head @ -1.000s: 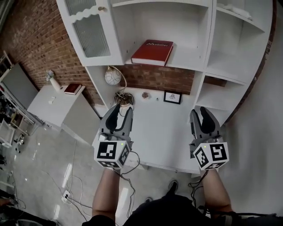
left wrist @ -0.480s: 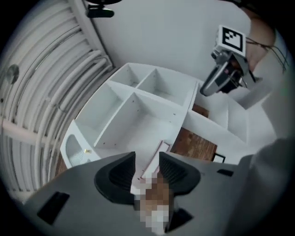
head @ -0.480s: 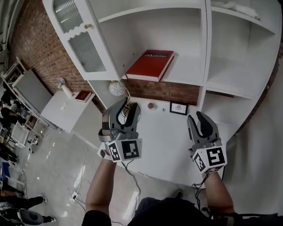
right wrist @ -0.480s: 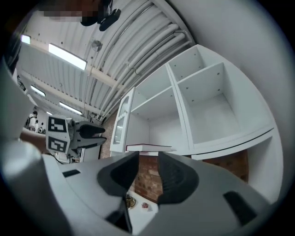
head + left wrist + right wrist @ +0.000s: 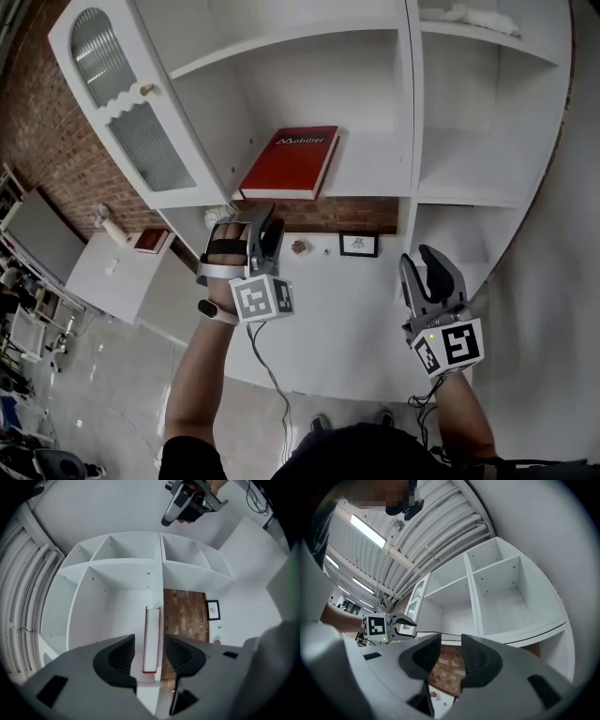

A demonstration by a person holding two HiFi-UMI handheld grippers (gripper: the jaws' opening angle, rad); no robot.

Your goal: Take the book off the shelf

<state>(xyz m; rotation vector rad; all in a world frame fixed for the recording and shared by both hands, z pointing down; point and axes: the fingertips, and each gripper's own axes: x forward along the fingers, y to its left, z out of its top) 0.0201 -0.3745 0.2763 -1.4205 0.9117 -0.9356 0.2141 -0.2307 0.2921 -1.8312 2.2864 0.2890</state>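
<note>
The near edge of the book (image 5: 289, 163) is partly covered in the head view by the left gripper (image 5: 262, 223), so it can't really be told whether the tips are touching it. The white lettering on the cover is too small to be read properly. In the left gripper view only the thin side is seen: white pages edged by red cover lines, lined up with the gap between the jaws, which are held well apart with nothing clamped. The book is red and is laid flat on the middle shelf (image 5: 367, 171) of the white unit, just right of the open glass door (image 5: 127, 131). The right gripper (image 5: 424, 262) is held low over the white table (image 5: 347, 309), well apart from the book. Its jaws are parted only narrowly, nothing is gripped, and just brick wall (image 5: 442, 663) is seen through the gap.
</note>
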